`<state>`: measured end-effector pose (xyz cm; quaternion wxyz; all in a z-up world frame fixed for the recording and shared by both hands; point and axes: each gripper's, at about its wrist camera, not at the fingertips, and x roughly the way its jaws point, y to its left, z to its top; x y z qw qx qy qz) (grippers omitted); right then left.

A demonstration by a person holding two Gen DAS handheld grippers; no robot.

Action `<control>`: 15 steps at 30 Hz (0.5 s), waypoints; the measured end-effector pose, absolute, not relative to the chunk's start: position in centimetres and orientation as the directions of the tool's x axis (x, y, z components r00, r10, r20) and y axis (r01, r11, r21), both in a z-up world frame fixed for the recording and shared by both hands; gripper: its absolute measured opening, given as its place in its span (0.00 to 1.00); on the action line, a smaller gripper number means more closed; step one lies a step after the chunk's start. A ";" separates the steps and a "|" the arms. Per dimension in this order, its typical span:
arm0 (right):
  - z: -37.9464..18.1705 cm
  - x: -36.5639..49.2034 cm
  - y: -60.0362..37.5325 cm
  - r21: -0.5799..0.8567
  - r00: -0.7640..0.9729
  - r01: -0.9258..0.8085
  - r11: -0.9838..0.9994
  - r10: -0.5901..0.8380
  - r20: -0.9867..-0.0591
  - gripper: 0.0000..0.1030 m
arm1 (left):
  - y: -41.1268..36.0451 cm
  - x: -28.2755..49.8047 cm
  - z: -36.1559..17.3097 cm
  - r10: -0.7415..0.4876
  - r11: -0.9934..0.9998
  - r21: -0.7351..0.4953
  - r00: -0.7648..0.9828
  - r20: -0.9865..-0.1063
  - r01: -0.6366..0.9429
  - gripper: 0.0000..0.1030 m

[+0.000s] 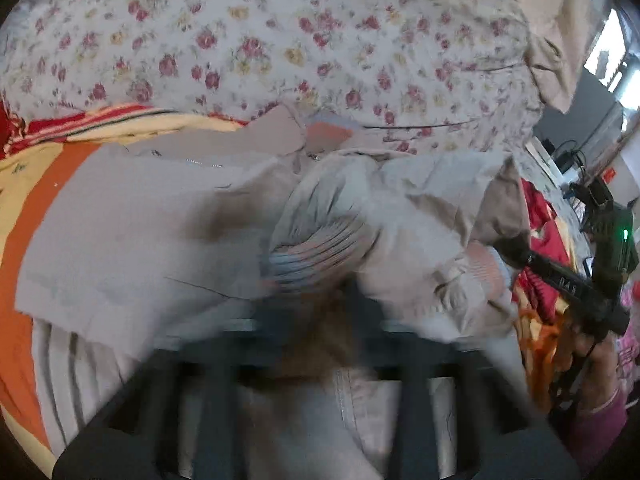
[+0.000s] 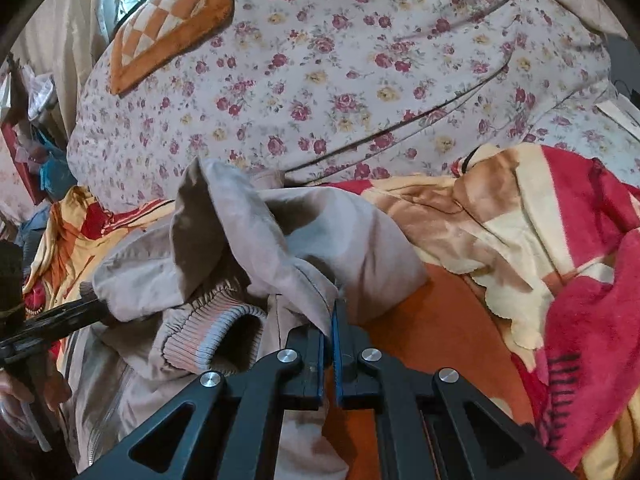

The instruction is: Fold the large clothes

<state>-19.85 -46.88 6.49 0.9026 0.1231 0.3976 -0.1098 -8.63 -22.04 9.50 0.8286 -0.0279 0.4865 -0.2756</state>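
A beige zip jacket (image 1: 132, 236) with ribbed pink-grey cuffs lies crumpled on the bed; it also fills the lower left of the right wrist view (image 2: 248, 240). My right gripper (image 2: 330, 312) is shut on a fold of the jacket's edge and holds it lifted. It shows at the right of the left wrist view (image 1: 508, 248), pinching the jacket beside a cuff (image 1: 486, 266). My left gripper (image 1: 316, 300) is blurred by motion, low over the jacket by the other ribbed cuff (image 1: 320, 248); its jaw state is unclear. In the right wrist view its finger (image 2: 80, 308) reaches the jacket's left side.
The jacket rests on an orange, yellow and red blanket (image 2: 520, 248). A floral quilt (image 1: 280, 40) is piled behind it, with an orange checked cushion (image 2: 172, 20) on top. Cluttered furniture and cables (image 1: 576, 160) stand at the far right.
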 end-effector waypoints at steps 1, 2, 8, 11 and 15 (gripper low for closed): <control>6.7 -19.9 -47.1 0.134 0.661 0.309 0.942 -0.111 -0.742 0.02 | -21.7 -8.0 10.2 -0.495 0.847 -0.333 0.385 -0.779 0.414 0.11; 7.3 -20.2 -47.4 0.141 0.676 0.323 0.936 -0.124 -0.726 0.02 | -21.3 -7.5 11.3 -0.504 0.846 -0.342 0.399 -0.766 0.410 0.09; 12.4 -23.5 -48.0 0.226 0.785 0.333 0.916 -0.137 -0.604 0.02 | -18.5 -6.2 21.8 -0.568 0.816 -0.334 0.541 -0.621 0.473 0.08; 13.5 -24.7 -45.6 0.165 0.799 0.273 0.948 -0.128 -0.588 0.02 | -15.7 -6.0 24.7 -0.578 0.812 -0.334 0.584 -0.570 0.478 0.08; 12.5 -24.9 -42.0 0.049 0.762 0.139 0.989 -0.075 -0.643 0.02 | -12.2 -5.1 23.1 -0.532 0.845 -0.331 0.599 -0.599 0.420 0.08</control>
